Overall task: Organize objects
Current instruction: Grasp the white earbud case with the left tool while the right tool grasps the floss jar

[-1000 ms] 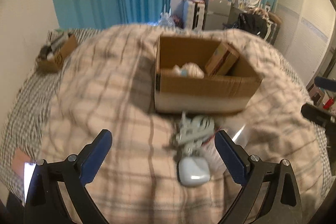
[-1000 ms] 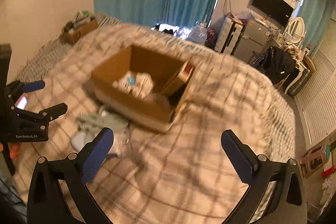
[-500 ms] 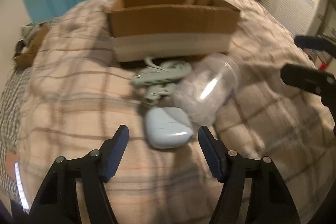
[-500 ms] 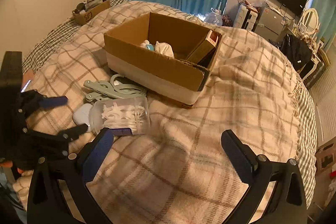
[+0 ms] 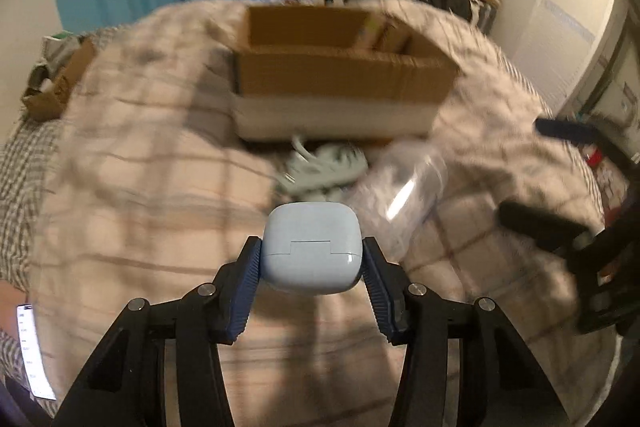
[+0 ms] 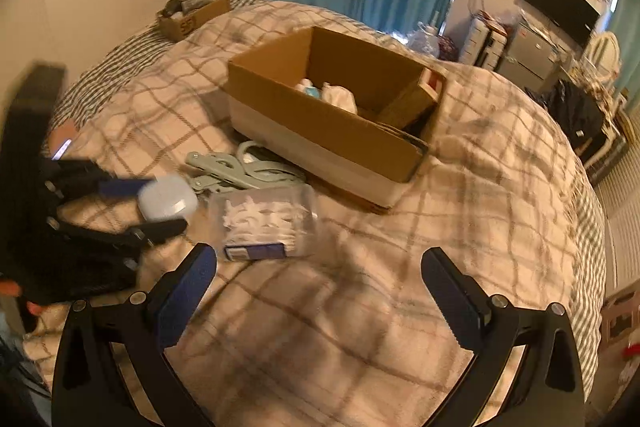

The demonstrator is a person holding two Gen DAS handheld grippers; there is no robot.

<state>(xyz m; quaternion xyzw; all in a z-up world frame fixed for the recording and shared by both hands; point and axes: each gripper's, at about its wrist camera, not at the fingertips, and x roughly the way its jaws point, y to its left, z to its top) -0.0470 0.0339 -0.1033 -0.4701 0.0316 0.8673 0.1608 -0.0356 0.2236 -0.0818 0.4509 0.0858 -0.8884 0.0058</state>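
Observation:
My left gripper (image 5: 312, 263) is shut on a pale blue rounded case (image 5: 311, 247) and holds it above the plaid blanket; it also shows in the right wrist view (image 6: 168, 197). A clear plastic jar (image 6: 266, 223) lies on its side beside it, also in the left wrist view (image 5: 400, 195). Grey-green hangers (image 6: 240, 173) lie in front of an open cardboard box (image 6: 328, 131) that holds white items and a brown carton. My right gripper (image 6: 320, 291) is open and empty over the blanket, near the jar.
A small cardboard box (image 6: 192, 13) of items sits at the bed's far left corner. A phone (image 5: 34, 351) lies at the bed's left edge. Blue curtains, a TV and cluttered furniture stand beyond the bed.
My left gripper closed on the pale blue case and lifted it off the blanket. My right gripper moved a little closer to the jar.

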